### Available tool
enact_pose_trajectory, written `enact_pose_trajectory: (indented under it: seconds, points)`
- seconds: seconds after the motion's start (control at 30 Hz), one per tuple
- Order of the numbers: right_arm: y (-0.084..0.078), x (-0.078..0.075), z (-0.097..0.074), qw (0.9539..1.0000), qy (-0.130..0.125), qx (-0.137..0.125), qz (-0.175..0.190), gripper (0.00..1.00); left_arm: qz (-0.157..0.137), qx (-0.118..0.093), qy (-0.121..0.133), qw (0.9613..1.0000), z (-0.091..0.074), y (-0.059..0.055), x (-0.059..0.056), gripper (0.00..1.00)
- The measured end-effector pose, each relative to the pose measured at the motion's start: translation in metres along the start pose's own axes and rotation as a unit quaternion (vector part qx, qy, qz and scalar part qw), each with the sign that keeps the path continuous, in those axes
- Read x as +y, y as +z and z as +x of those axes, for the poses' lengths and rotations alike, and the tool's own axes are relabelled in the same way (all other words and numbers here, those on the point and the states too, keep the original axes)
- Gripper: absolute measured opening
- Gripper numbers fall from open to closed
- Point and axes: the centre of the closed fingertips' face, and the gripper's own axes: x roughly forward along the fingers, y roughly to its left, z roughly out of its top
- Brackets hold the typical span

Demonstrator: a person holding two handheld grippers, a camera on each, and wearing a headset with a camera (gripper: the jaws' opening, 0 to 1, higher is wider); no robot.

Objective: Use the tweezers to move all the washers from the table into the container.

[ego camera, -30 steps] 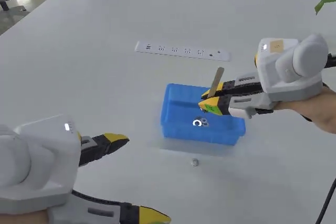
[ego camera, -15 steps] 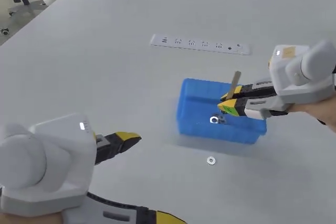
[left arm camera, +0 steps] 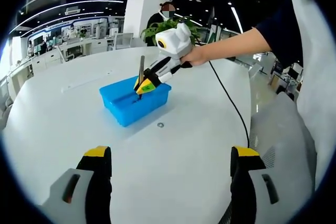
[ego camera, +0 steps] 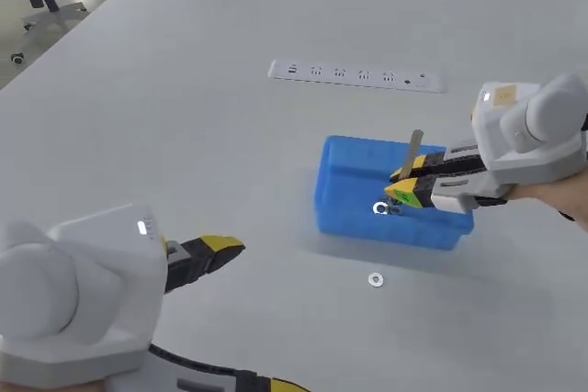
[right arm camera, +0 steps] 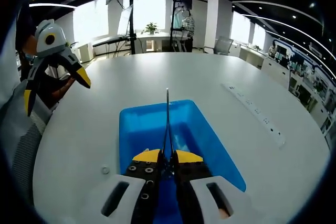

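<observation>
Tweezers (right arm camera: 167,119) clamped roughly upright between closed jaws of right gripper (ego camera: 402,187), tips down inside blue container (ego camera: 344,181) mid-table. Washers (ego camera: 381,208) on container floor by tips; whether tips grip one, cannot tell. One loose washer (ego camera: 375,279) on table (ego camera: 184,117), just off container's near wall. Left gripper (left arm camera: 170,156) by table's near edge, jaws spread wide, empty. Power strip (ego camera: 356,75) toward far edge.

The right gripper (ego camera: 401,192) hung above the blue container (ego camera: 354,223), jaws pinched on the tweezers (ego camera: 415,142), a hand behind it. The left gripper (left arm camera: 170,153) was held well apart from the container, jaws spread wide, facing it.
</observation>
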Motion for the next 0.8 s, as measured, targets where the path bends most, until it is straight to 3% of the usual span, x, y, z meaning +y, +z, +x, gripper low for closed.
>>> enact_pose_trajectory:
  seconds: [0.3, 0.6, 0.7, 0.8]
  points:
    - [0.002, 0.002, 0.001, 1.0000, 0.001, 0.000, 0.001, 0.10, 0.004, 0.007, 0.000, 1.0000, 0.000, -0.002, -0.001, 0.99]
    - [0.010, -0.002, -0.010, 0.9999, -0.012, -0.006, -0.005, 0.10, 0.017, 0.002, 0.002, 0.9998, 0.000, 0.004, 0.000, 0.99]
    - [0.014, 0.001, -0.014, 0.9999, -0.010, -0.009, -0.010, 0.09, 0.022, -0.003, 0.000, 0.9998, 0.001, 0.010, 0.003, 0.99]
    - [0.019, 0.007, -0.016, 0.9998, -0.002, -0.013, -0.016, 0.09, 0.037, -0.014, 0.008, 0.9992, 0.007, 0.028, 0.018, 0.99]
